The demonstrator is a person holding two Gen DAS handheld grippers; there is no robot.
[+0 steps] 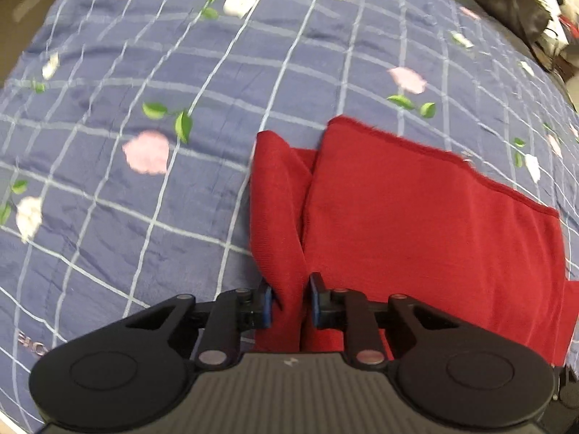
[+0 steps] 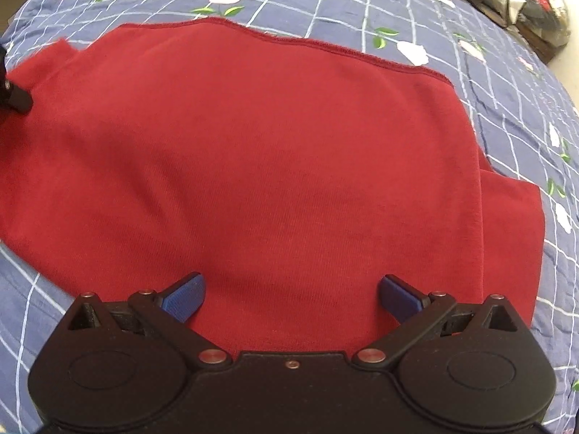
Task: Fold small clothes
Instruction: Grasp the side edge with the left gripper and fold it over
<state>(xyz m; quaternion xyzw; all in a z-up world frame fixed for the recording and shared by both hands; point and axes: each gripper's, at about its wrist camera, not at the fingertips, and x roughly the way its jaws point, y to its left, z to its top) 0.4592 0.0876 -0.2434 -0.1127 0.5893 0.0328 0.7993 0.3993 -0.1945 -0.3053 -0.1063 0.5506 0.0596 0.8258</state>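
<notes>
- Your left gripper is clenched on a fold of the soft red knit garment.
- Your right gripper hovers released; pinch the limp hem.

We see a home bedroom: a bed spread with a blue checked quilt printed with pink and white flowers, and dark bags and household clutter piled beside its far edge.

Left gripper pinches a fabric fold; right gripper gapes wide
</notes>
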